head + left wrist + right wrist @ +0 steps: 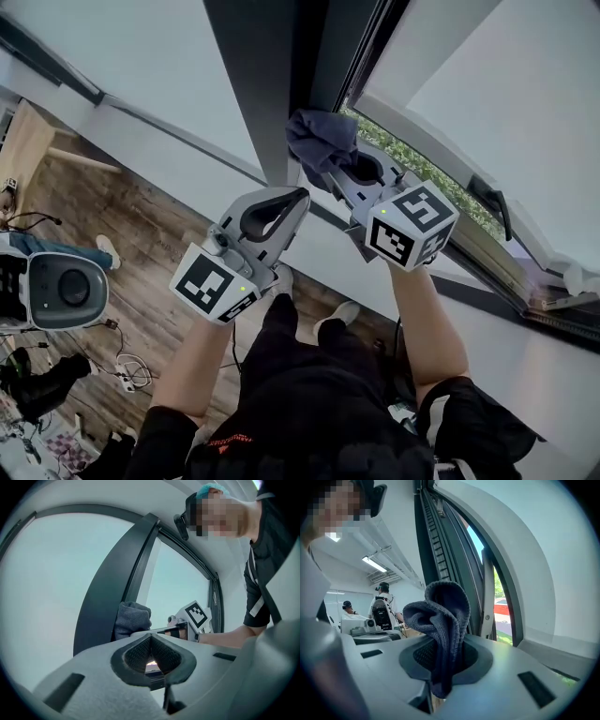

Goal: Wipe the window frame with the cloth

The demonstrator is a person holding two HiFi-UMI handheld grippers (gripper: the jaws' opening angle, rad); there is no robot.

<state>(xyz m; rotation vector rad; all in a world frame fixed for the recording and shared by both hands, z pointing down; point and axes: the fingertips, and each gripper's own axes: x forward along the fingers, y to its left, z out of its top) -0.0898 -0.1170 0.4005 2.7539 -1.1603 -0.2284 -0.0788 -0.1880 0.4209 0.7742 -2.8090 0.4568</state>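
Note:
The dark blue cloth (319, 141) is bunched against the dark upright window frame (272, 84), at the edge of the open gap. My right gripper (349, 169) is shut on the cloth, which bulges out above the jaws as folded blue cloth (443, 616) in the right gripper view, next to the frame's dark rails (440, 550). My left gripper (298, 195) hovers just left of and below the cloth, shut with nothing in it. In the left gripper view, the cloth (132, 619) lies on the frame (117, 583) beyond the left gripper (151, 640).
The opened sash with its black handle (497, 202) lies to the right, greenery behind it. Below on the wooden floor are a grey device (56, 291) and cables (127, 375). Two people (384, 604) stand in the room behind.

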